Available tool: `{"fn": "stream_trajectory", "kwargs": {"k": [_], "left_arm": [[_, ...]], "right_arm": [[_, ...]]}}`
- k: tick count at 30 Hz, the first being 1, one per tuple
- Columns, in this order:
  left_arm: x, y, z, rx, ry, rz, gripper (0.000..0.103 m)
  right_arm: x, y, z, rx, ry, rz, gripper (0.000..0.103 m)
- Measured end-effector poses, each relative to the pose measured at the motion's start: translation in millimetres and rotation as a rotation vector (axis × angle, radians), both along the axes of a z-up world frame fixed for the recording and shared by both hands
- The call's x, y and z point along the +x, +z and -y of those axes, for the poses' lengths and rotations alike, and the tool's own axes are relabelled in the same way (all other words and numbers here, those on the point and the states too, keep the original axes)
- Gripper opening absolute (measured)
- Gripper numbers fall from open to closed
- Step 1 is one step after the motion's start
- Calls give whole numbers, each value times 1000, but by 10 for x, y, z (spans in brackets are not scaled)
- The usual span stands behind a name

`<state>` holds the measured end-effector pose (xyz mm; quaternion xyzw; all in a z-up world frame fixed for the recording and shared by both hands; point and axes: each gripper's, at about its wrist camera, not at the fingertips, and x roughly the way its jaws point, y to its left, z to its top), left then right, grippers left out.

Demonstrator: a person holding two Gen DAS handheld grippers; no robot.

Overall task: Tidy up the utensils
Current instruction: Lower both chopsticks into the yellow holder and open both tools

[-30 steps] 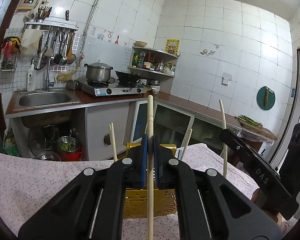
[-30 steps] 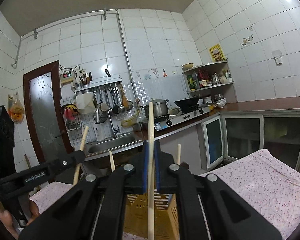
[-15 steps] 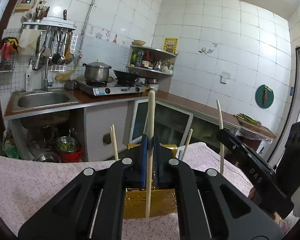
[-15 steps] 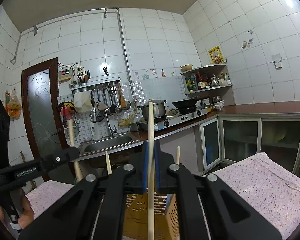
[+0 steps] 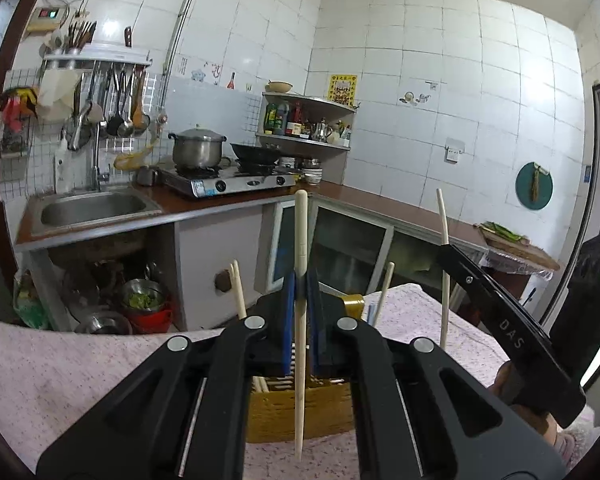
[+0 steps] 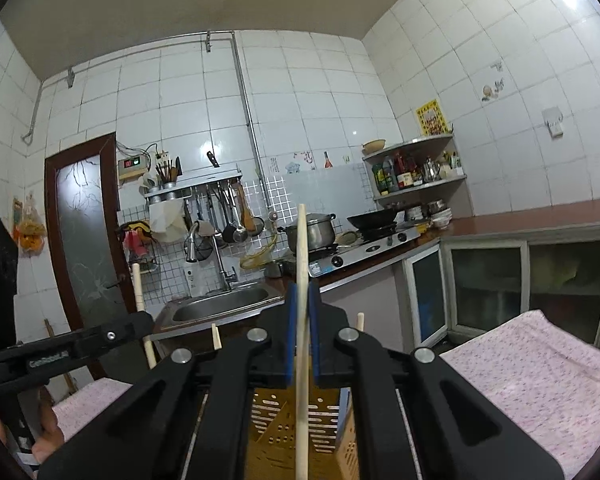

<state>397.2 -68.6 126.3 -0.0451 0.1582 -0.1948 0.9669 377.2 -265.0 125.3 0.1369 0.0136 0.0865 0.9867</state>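
My left gripper (image 5: 300,300) is shut on a pale wooden chopstick (image 5: 300,248), held upright over the yellow slotted utensil holder (image 5: 296,412). My right gripper (image 6: 302,304) is shut on another wooden chopstick (image 6: 302,240), also upright above the same holder (image 6: 288,424). Other chopsticks (image 5: 238,292) stand in the holder. The right gripper and its chopstick (image 5: 444,240) show at the right of the left wrist view. The left gripper and its chopstick (image 6: 140,296) show at the left of the right wrist view.
The holder stands on a table with a pink flowered cloth (image 5: 60,372). Behind are a sink (image 5: 92,208), a gas stove with a pot (image 5: 198,148), hanging ladles, a corner shelf with bottles (image 5: 300,120) and glass-door cabinets (image 6: 532,280).
The left gripper has lifted its chopstick, whose lower tip now shows above the holder's front. The right gripper has tilted slightly; the two grippers have drawn a little apart.
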Motion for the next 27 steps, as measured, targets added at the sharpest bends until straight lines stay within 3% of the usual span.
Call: {"fn": "stream_trajectory", "kwargs": {"k": [6, 9, 19, 27], "left_arm": [[18, 311, -44, -28, 22, 91, 4], [29, 383, 16, -6, 33, 143, 4], [285, 363, 87, -9, 44, 190, 4], [423, 244, 60, -44, 42, 182, 4]], "right_arm": [[149, 134, -44, -4, -21, 62, 6], [218, 151, -113, -37, -42, 88, 6], [460, 221, -182, -75, -106, 132, 6], [552, 99, -203, -85, -112, 97, 6]]}}
